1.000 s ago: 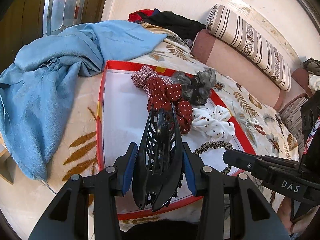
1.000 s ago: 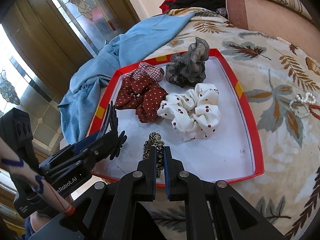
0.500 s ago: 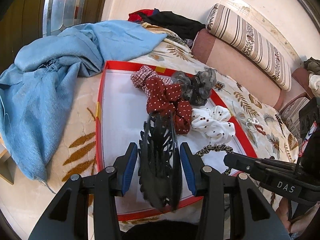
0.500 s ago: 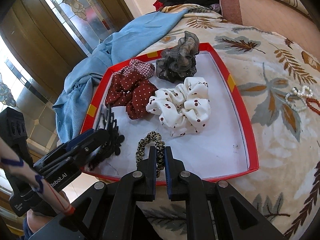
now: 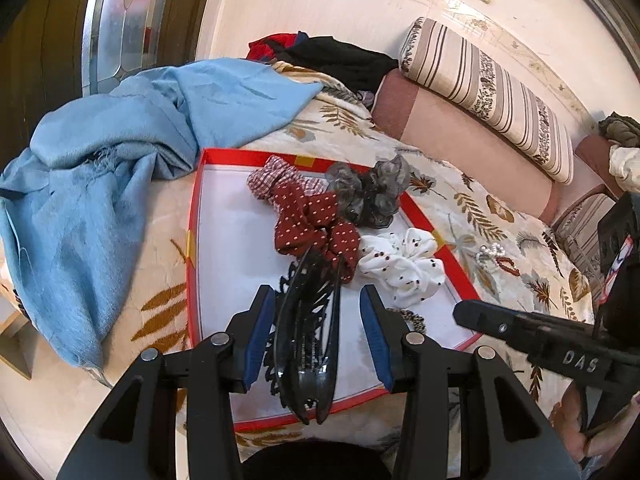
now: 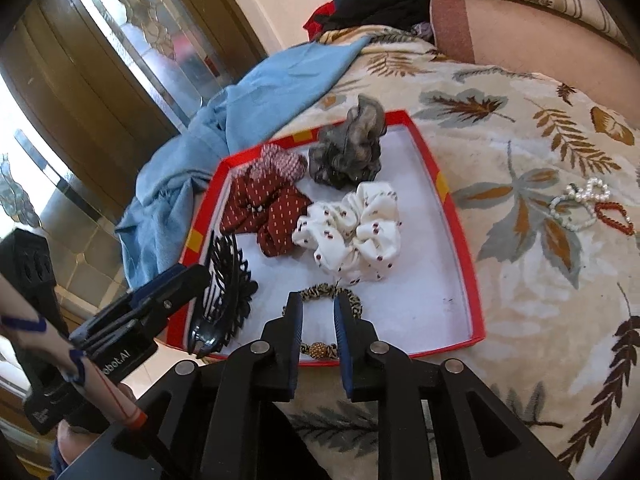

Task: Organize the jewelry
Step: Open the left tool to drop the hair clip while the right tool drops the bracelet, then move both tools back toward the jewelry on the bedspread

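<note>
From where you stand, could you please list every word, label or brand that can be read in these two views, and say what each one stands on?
"DAS": white letters on the black body of the right gripper, seen from the left wrist view.
"obot.AI": white letters on the black body of the left gripper, seen from the right wrist view; its beginning is cut off.
A small white mark lower on the left gripper's body is too blurred to read.

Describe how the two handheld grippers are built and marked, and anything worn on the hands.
Both are black plastic with openwork triangular finger frames, round silver pivot pins and blue pads. The left gripper has "obot.AI" in white on its body; the right gripper has "DAS". No sleeve or glove shows on the visible hand.
</note>
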Demonstrator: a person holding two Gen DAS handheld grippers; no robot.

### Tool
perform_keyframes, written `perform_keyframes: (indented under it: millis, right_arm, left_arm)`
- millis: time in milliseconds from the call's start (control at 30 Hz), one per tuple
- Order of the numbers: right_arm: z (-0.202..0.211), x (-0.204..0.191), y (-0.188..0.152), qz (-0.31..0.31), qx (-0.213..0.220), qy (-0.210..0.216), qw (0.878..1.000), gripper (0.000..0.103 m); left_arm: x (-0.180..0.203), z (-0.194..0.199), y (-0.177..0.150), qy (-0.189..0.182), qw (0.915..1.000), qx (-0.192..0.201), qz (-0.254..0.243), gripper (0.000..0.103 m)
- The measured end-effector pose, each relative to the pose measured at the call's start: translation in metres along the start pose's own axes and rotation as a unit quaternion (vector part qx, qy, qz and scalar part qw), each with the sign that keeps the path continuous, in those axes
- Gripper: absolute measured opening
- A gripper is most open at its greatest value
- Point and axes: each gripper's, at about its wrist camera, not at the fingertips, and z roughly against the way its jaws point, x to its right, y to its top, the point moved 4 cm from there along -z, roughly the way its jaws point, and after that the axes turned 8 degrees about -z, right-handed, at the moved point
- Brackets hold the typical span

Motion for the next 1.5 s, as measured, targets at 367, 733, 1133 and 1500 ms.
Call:
perform_keyframes:
  millis: [367,733,1133,1500]
  right_arm:
    - [0.036,0.036,-0.002,-0.041,0.025,-0.001,0.999,0.02]
    - [0.076,0.136,-0.013,-0.136,0.062,-0.029,0.988,0.02]
    - [0.123,0.25,-0.019,-0.238,0.123,-0.061,0.962,0.02]
    - [0.153,0.304,-0.023,-0.281,0.163,-0.068,0.943,0.026]
  left_arm:
    - [0.037,0.008,0.007,-0.01,0.9993,0.002,-0.035,0.047]
    - [0.095,-0.003,0.002,-0.026,0.9954,-0.02,-0.09,0.047]
    - [0.199,-0.037,-0.002,-0.078,0.977,-0.068,-0.187,0.047]
    - [0.315,-0.109,0.016,-0.128,0.9395,-0.098,-0.302,0.048]
